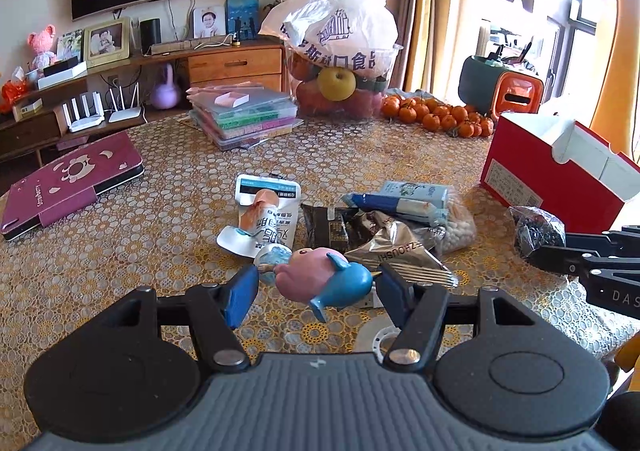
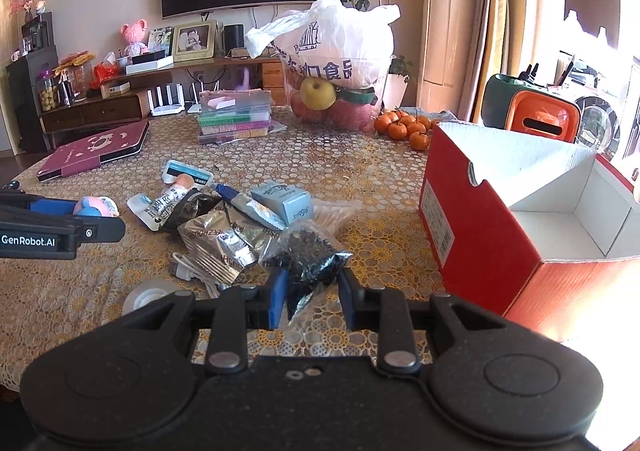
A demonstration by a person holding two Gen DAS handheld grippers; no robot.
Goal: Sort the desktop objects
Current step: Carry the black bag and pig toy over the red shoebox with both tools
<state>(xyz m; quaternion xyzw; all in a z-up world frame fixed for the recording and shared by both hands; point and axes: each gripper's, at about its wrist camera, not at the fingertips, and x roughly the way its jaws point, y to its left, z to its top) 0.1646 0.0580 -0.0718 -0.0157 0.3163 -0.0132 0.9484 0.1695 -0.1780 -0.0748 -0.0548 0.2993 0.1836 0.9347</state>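
A pink and blue toy figurine (image 1: 324,283) sits tilted between the blue pads of my left gripper (image 1: 318,291), which is shut on it just above the table; the right wrist view shows the same toy (image 2: 98,207) in the left gripper (image 2: 80,211). My right gripper (image 2: 313,291) is shut on a clear bag of small black pieces (image 2: 308,255), whose corner hangs below the pads. From the left wrist camera that bag (image 1: 536,231) is at the right gripper (image 1: 556,245). A pile of snack packets (image 2: 224,227) lies between the two grippers.
An open red box (image 2: 480,219) with a white inside stands at the right. Farther back are a bag of fruit (image 2: 340,63), tangerines (image 2: 404,127), stacked clear cases (image 2: 234,115) and a maroon tablet case (image 2: 96,151). A white cable (image 2: 188,267) lies near the pile.
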